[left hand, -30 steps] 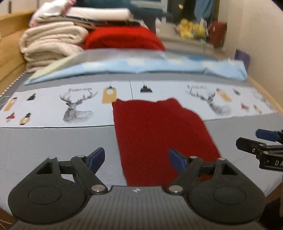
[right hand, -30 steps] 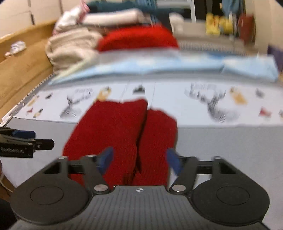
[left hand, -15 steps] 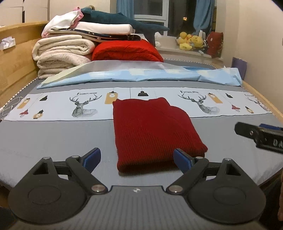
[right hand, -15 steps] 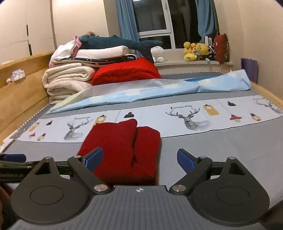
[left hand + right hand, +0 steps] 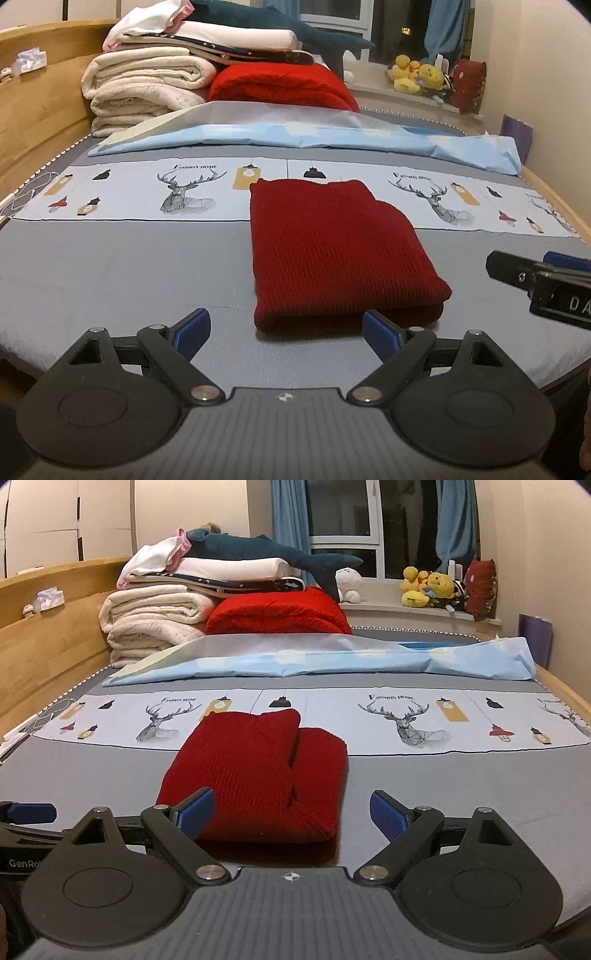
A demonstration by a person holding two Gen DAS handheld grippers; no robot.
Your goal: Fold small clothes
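A dark red knitted garment [image 5: 332,251] lies folded into a thick rectangle on the grey bed sheet [image 5: 122,273]. It also shows in the right wrist view [image 5: 258,771], with a fold seam down its middle. My left gripper [image 5: 286,332] is open and empty, just in front of the garment's near edge. My right gripper [image 5: 291,812] is open and empty, also just short of the near edge. The right gripper's fingers [image 5: 535,275] show at the right of the left wrist view.
A light blue sheet [image 5: 295,138] lies across the bed behind the garment. Folded blankets [image 5: 147,85] and a red quilt [image 5: 280,85] are stacked at the back left. A wooden bed frame [image 5: 40,96] runs along the left. Plush toys [image 5: 432,587] sit on the windowsill.
Both grippers have drawn back from the red garment and steadied. One second ago they were over its near part; now they sit clear of its near edge.
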